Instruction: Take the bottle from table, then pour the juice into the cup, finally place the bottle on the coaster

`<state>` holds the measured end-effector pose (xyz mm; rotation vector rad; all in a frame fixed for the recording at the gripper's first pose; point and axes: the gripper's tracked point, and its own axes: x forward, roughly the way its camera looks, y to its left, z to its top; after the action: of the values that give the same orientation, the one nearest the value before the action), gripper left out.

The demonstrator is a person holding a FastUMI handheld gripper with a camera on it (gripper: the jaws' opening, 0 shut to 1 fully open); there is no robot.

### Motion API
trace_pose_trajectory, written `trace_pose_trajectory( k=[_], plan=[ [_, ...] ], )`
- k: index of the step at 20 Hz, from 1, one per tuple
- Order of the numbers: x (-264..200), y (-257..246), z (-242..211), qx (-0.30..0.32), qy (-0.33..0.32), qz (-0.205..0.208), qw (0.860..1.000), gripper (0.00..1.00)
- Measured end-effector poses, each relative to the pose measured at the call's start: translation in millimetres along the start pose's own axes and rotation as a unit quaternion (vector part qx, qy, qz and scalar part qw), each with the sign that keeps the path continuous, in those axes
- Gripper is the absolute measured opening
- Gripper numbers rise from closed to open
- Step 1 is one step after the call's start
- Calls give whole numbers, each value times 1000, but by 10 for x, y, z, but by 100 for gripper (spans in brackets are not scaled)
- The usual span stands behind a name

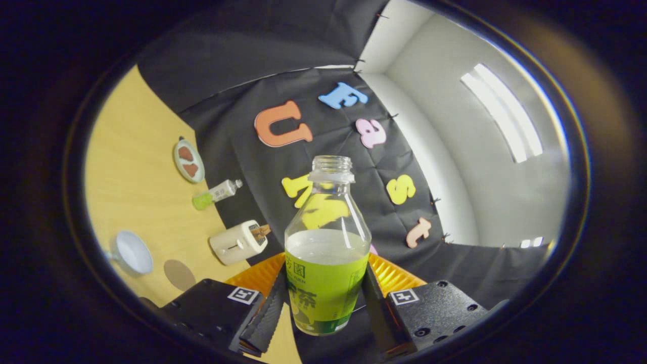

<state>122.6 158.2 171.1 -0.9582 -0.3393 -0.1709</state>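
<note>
Both jaws clamp the tilted, uncapped bottle.

Clear bottle — green label, pale juice, white cup, yellow wooden table

Bottle clamped between the fingers (cup beside coaster).

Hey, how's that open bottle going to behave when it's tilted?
The bottle, held between the tongs, has no cap, so juice likely spills early. It's about half full, probably moderately heavy. Its glossy label may slip.
</note>
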Motion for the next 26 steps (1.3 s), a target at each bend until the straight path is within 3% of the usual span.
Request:
trace_pose_trajectory(
  k=[3, 5, 9, 12, 18, 26],
  plan=[
    [54, -12, -28, 105, 37, 20, 994, 79],
    [86, 30, -71, 171, 67, 40, 982, 79],
    [157, 172, -40, 315, 110, 89, 938, 78],
    [160, 359, -103, 383, 137, 125, 905, 76],
    [319, 741, -292, 417, 155, 151, 883, 74],
    [551, 1555, -681, 424, 122, 179, 879, 74]
  ],
)
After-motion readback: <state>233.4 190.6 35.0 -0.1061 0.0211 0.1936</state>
